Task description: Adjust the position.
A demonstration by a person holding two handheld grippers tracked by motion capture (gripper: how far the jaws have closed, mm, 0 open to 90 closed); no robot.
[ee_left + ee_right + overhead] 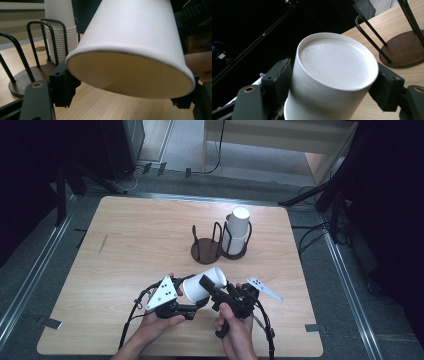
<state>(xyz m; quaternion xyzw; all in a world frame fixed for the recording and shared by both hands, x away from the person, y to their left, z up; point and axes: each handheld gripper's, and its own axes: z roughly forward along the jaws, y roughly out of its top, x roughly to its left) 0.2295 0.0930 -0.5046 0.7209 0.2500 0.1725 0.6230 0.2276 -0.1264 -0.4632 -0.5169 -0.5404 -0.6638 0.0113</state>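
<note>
A white paper cup (206, 282) lies on its side above the near edge of the table, held between both grippers. My left gripper (192, 301) is shut on its open rim; in the left gripper view the rim (130, 75) is pressed into an oval between the two pads (63, 85). My right gripper (212, 287) is shut on the cup's base end. In the right gripper view the closed bottom (337, 62) faces the camera, and a pad (278, 77) lies against the wall on each side.
A dark wire cup holder with two round bases (206, 251) stands mid-table; its right bay carries a stack of white cups (237, 232), its left bay holds nothing. The stack (61, 32) rises close behind the held cup. Bare wood lies to the left (125, 240).
</note>
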